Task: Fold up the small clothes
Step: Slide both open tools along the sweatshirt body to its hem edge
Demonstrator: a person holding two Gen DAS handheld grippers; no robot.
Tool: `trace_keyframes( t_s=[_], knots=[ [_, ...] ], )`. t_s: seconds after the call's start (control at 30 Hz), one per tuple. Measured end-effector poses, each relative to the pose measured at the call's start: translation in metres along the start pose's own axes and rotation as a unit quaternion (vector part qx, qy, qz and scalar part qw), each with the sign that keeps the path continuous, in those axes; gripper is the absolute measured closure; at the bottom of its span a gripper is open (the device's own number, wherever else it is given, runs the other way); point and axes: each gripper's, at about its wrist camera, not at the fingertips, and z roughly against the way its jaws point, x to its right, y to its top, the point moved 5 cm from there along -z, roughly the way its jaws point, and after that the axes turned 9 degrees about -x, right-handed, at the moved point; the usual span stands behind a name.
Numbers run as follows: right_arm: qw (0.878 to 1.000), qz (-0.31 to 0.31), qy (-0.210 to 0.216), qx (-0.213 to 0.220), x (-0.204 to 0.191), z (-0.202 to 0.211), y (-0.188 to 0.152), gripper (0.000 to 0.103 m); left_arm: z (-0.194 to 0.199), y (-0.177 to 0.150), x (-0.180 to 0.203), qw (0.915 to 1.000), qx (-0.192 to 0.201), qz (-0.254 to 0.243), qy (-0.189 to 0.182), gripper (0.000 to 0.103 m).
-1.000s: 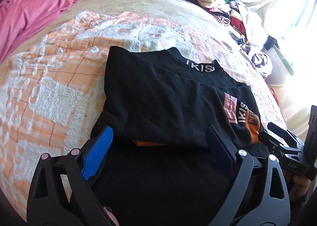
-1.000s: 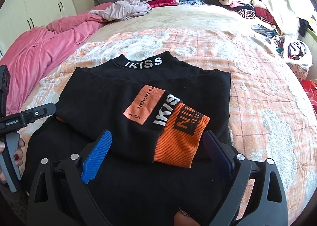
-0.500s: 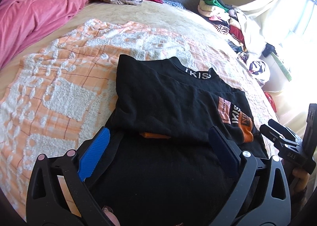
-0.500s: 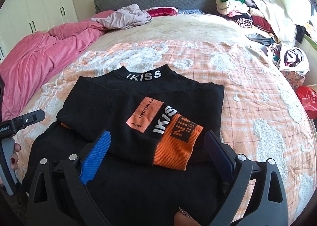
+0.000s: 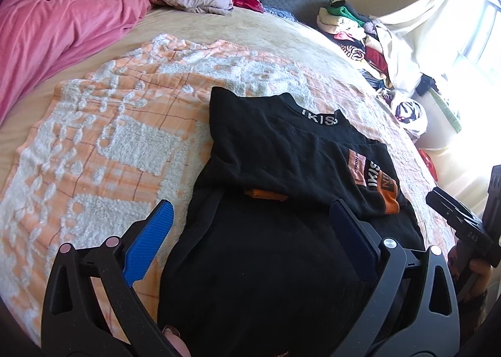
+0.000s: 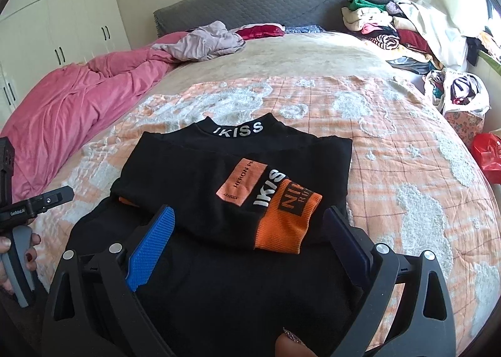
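Lying partly folded on orange blanket (image 6: pixel 391 137), black top (image 6: pixel 238 175), left gripper (image 5: pixel 250 228) jaws spread wide, having just finished opening, nothing pinched, right gripper (image 6: pixel 250 231) jaws spread, empty.

Home bedroom, wide bed under an orange-and-white tufted blanket (image 6: pixel 391 150), grey quilted headboard (image 6: pixel 250 3), crumpled pink duvet (image 6: pixel 78 106), white built-in wardrobe (image 6: pixel 62 15), heaped clothes (image 6: pixel 385 25)

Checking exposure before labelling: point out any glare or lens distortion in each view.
Left wrist view: the sunlit window blows out to white at right, and the orange-and-white textured blanket curves with fisheye bend. Right wrist view: evenly lit, dark corners.
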Motion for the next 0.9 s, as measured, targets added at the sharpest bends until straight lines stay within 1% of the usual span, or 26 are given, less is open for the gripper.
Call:
trace_keyframes(
  t_s=[0.1,0.23,0.43,0.6,0.9],
  knots=[
    [1.000,0.002,0.006,0.000,-0.004,0.004,-0.006,0.008,0.004,-0.007,-0.005,1.0000,0.001,0.003,0.003,0.010],
    [1.000,0.010,0.007,0.001,-0.010,0.009,-0.014,0.008,0.011,-0.017,-0.009,0.9998,0.007,0.000,0.017,0.010],
    [1.000,0.007,0.004,0.002,-0.011,0.016,-0.033,0.008,0.012,-0.034,-0.014,0.9999,-0.005,-0.003,0.015,0.010],
    [1.000,-0.008,0.007,0.002,-0.007,0.023,-0.051,0.006,0.013,-0.046,-0.020,0.9998,-0.013,0.003,0.016,0.010],
    [0.998,-0.056,0.013,-0.022,0.008,0.025,-0.092,0.006,0.011,-0.070,-0.031,0.9986,-0.034,-0.007,0.039,0.010]
  ],
)
